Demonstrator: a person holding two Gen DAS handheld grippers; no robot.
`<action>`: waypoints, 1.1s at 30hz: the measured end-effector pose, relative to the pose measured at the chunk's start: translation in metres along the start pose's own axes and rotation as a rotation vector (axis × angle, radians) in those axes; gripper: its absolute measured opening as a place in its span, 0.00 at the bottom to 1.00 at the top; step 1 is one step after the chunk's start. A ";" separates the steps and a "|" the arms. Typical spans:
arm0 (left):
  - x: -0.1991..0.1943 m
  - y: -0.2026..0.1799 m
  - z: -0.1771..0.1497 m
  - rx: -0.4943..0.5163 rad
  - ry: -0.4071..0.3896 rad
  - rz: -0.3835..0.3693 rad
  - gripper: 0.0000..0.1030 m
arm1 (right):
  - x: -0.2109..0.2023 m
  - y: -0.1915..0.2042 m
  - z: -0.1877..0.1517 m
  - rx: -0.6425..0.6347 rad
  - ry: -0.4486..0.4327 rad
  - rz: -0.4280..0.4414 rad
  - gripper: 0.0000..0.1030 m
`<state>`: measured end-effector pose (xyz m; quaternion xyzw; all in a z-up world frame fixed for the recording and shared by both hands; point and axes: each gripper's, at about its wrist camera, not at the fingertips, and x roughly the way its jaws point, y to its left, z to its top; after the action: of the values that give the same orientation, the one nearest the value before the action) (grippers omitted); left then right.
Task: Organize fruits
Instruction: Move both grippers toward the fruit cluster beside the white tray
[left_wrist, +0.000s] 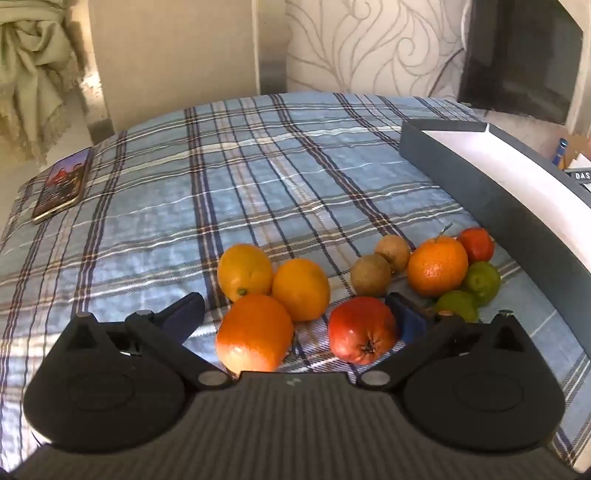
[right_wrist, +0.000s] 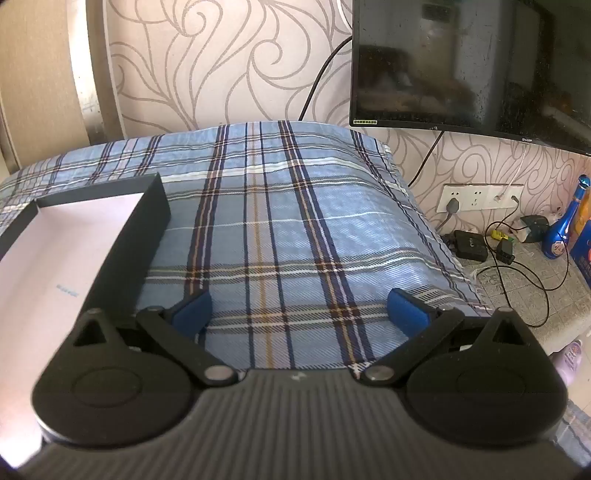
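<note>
Fruits (left_wrist: 301, 290) clustered near on plaid table (left_wrist: 221, 177): oranges, lemons, limes, kiwis; dark box (left_wrist: 443, 158) right, white inside, empty; left claw (left_wrist: 295, 314), right claw (right_wrist: 299, 314) wide open, holding nothing.

Both wrist views angled down, close, sharing plaid cloth (left_wrist: 258, 166) (box (right_wrist: 110, 236) too)

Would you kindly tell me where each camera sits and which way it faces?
Left wrist: on the left gripper, angled down at the fruits on the plaid cloth; its open fingers show.
Right wrist: on the right gripper, angled down at bare cloth, toward the monitor; its open fingers show.
Shared: the cloth and the empty box.
</note>
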<state>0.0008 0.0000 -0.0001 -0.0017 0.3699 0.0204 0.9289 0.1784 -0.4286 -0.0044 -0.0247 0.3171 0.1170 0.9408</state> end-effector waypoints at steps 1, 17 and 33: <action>-0.007 0.005 -0.004 -0.015 -0.029 0.007 1.00 | 0.000 0.000 0.000 -0.002 0.002 -0.001 1.00; -0.034 -0.002 0.016 -0.153 0.016 0.122 1.00 | -0.015 -0.009 0.004 0.009 0.174 0.036 1.00; -0.071 0.011 0.021 -0.144 -0.068 0.103 1.00 | -0.207 0.118 0.020 0.131 -0.208 0.110 0.99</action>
<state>-0.0370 0.0085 0.0640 -0.0488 0.3352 0.0949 0.9361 0.0030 -0.3536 0.1396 0.0662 0.2256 0.1493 0.9604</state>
